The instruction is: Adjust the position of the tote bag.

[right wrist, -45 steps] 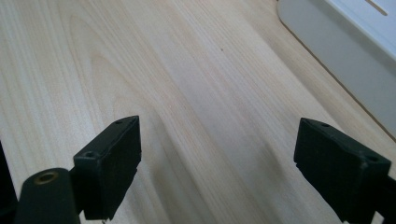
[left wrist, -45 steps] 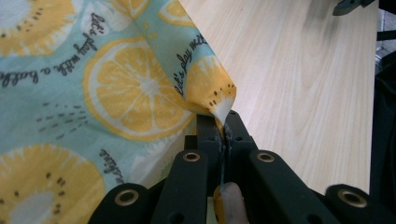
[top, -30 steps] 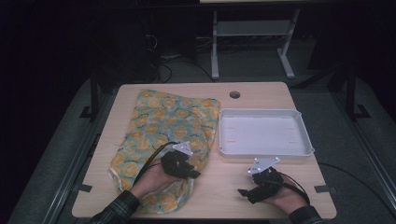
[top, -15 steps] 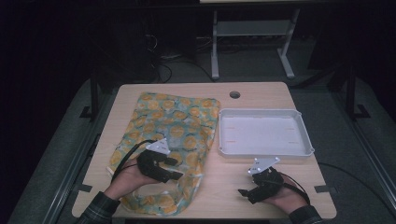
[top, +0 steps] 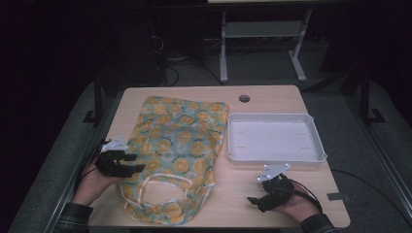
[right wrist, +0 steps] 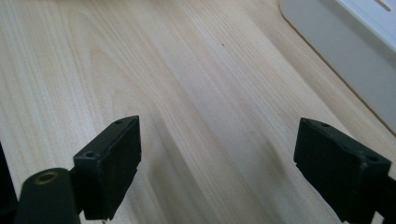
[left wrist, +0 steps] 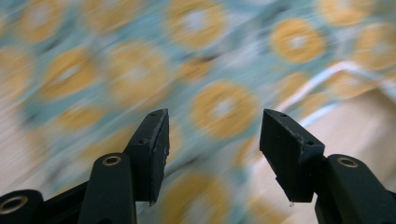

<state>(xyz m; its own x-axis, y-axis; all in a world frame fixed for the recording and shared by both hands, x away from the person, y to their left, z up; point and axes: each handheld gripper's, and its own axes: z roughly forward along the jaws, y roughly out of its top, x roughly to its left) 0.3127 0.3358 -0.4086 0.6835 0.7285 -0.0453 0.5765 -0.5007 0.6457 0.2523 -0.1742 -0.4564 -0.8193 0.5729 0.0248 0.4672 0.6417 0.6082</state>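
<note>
Patterned bag [top: 177,155], teal with orange circles, is lying flat on the wooden table [top: 233,194], white handles [top: 155,187] toward the person. At the bag's left edge, the left gripper [top: 133,162] is hovering with jaws apart, grasping nothing; in the left gripper view the fabric [left wrist: 196,70] is blurring beneath it. This looks like the approach to a grip: the next move likely calls for lowering onto the left edge and pinching one layer cleanly. Right of the bag a white tray [top: 274,155] is sitting empty, close enough to crowd any spreading. Below the tray, the right gripper [top: 257,201] is resting on bare wood, jaws wide and released.
</note>
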